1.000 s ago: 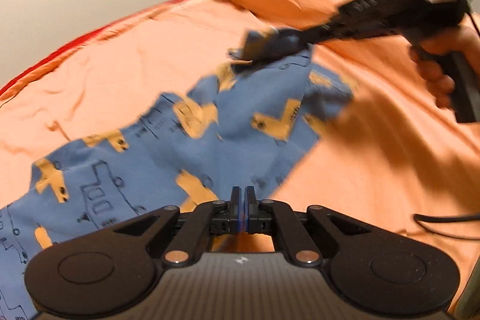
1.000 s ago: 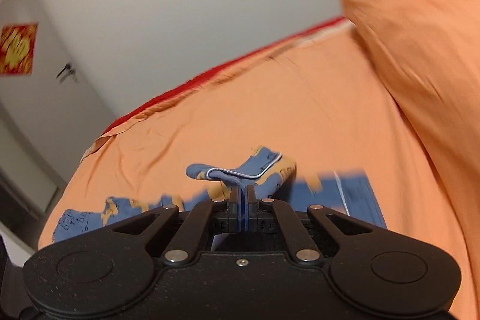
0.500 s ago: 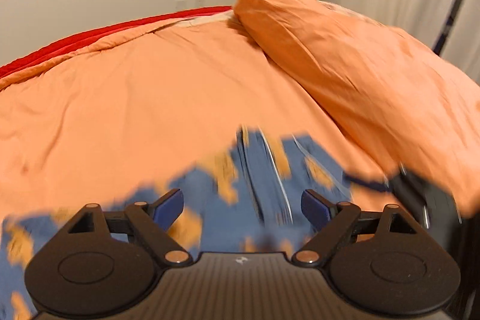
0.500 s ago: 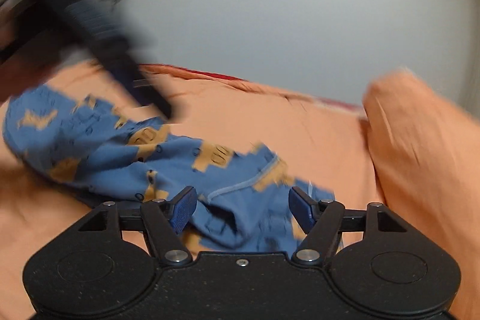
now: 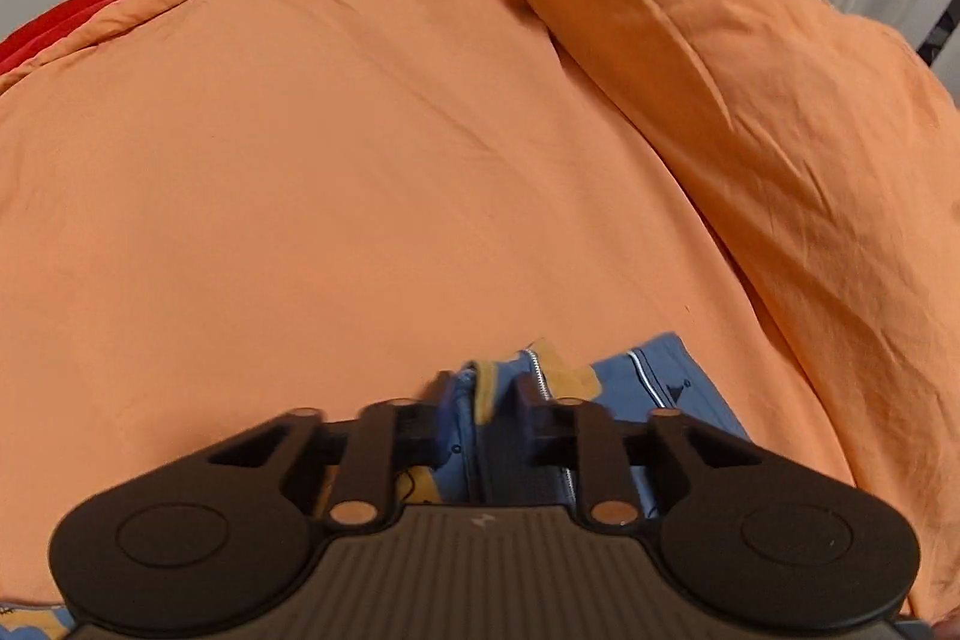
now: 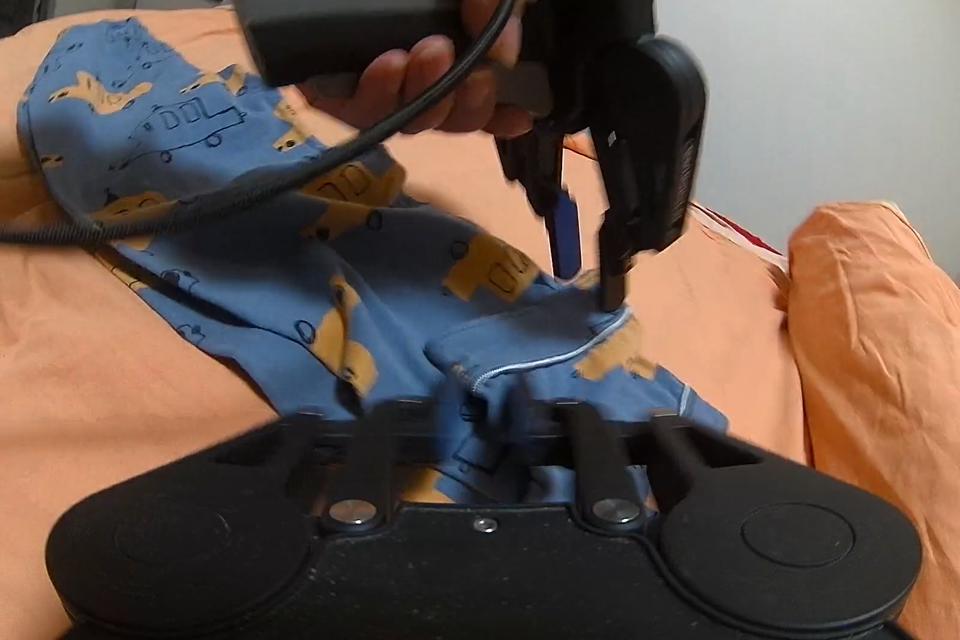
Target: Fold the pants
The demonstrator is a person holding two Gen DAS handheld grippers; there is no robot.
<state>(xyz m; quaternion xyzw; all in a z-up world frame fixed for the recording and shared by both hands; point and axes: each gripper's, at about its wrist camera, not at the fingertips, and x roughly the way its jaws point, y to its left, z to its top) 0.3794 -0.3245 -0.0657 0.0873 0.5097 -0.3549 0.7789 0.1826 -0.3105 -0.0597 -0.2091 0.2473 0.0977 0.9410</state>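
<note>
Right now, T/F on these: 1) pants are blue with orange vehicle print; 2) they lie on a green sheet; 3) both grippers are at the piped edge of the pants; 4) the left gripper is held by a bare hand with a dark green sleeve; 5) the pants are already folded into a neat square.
1) The pants are blue with orange vehicles. True.
2) They lie on a green sheet. False: the sheet is orange.
3) Left gripper and right gripper are both at the white-piped edge. True; both sets of jaws are closing with cloth between them.
4) A bare hand with a dark green sleeve holds the left gripper. True.
5) Pants folded into a neat square. False: they lie spread out and rumpled.
</note>
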